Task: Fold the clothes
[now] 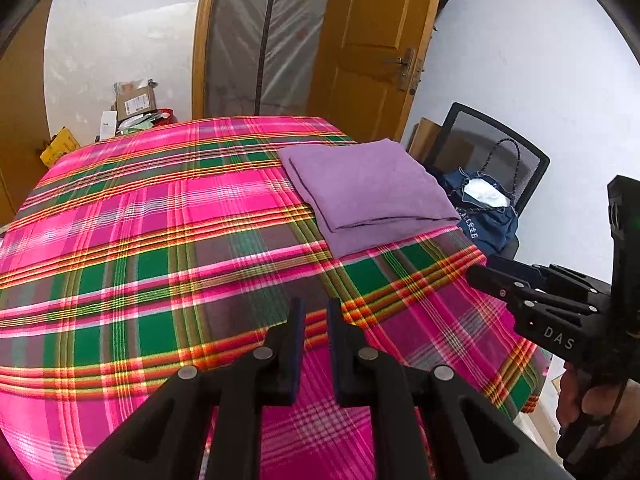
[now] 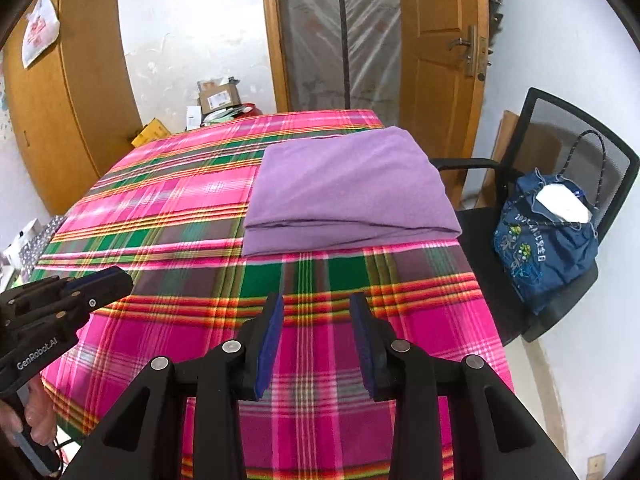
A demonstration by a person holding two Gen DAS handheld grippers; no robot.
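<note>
A: Where is the clothing lying, and what are the two tools doing?

B: A purple garment [image 2: 348, 192] is lying folded into a flat rectangle at the far right corner of the bench [image 2: 168, 216], which is wearing a pink and green plaid cloth. The left gripper [image 1: 316, 320] is hovering over bare plaid with its jaws standing narrowly apart, pinching nothing. The right gripper [image 2: 316, 320] is hovering nearer the garment with its jaws spread wider, also empty. The folded shape is already matching what the task wants; whether more folding is coming, one moment is not settling.

A: What is risking trouble from here?

B: The garment's right edge is sitting just beside the bench edge, above the chair [image 2: 560, 200]. In my judgement, a nudge or a one-layer pinch is risking dragging the stack off or springing the layers open. The plaid cloth is looking loose too, so jaws dipping low are risking snagging it and shifting everything.

A: Any writing reading clearly?

B: "GenRobot.AI" is showing on the left tool's body in the right view, and "DAS" on the right tool in the left view. The blue bag [image 2: 548, 240] on the chair is carrying print that is too small to read with confidence
</note>
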